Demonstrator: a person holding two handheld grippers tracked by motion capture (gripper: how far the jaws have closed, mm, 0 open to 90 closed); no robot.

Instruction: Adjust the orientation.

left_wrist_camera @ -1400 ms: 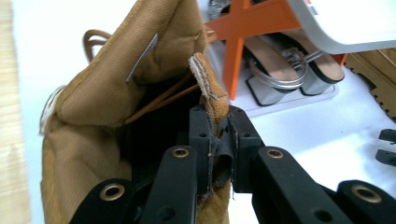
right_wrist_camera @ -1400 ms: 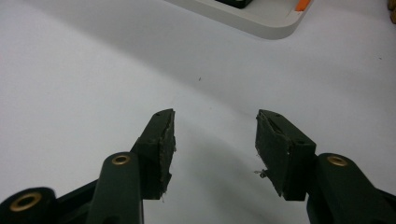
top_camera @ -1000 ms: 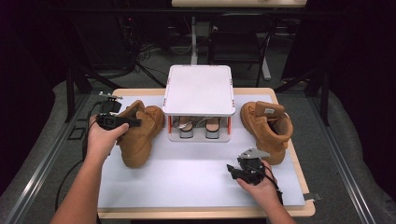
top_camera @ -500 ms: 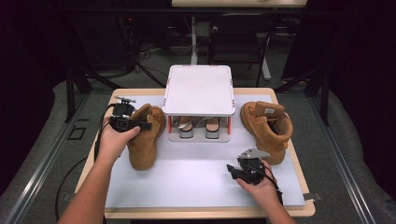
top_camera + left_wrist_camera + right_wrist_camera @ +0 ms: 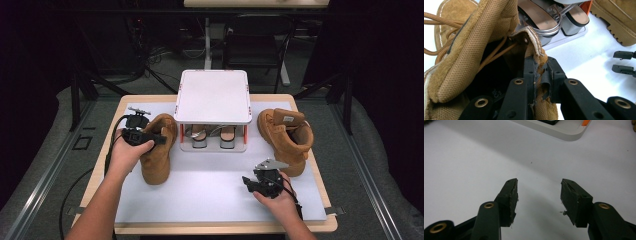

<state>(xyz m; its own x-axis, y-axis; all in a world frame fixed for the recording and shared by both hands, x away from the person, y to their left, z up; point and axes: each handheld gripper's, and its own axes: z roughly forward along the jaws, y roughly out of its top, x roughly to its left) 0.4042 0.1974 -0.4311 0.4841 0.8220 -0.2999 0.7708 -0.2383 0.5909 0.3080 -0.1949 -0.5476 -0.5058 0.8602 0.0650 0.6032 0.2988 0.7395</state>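
A tan suede boot (image 5: 157,152) stands left of the white rack (image 5: 212,95), its toe toward the near edge. My left gripper (image 5: 161,139) is shut on the boot's collar; in the left gripper view the pads (image 5: 531,75) pinch the padded rim of the boot (image 5: 471,52) next to the laces. The matching boot (image 5: 286,137) stands right of the rack. Near the front right, my right gripper (image 5: 247,183) rests low over the white mat, its jaws open (image 5: 539,192) with nothing between them.
Under the rack's top shelf sits a pair of block-heeled sandals (image 5: 214,137), also close beyond the held boot (image 5: 544,21). The white mat (image 5: 210,190) covers a wooden table. The other boot's sole (image 5: 616,20) and the right gripper's jaws (image 5: 624,62) lie farther off.
My left hand has shifted right and slightly down with the boot's collar in its grip, bringing the boot closer to the rack. The right hand has stayed where it was.
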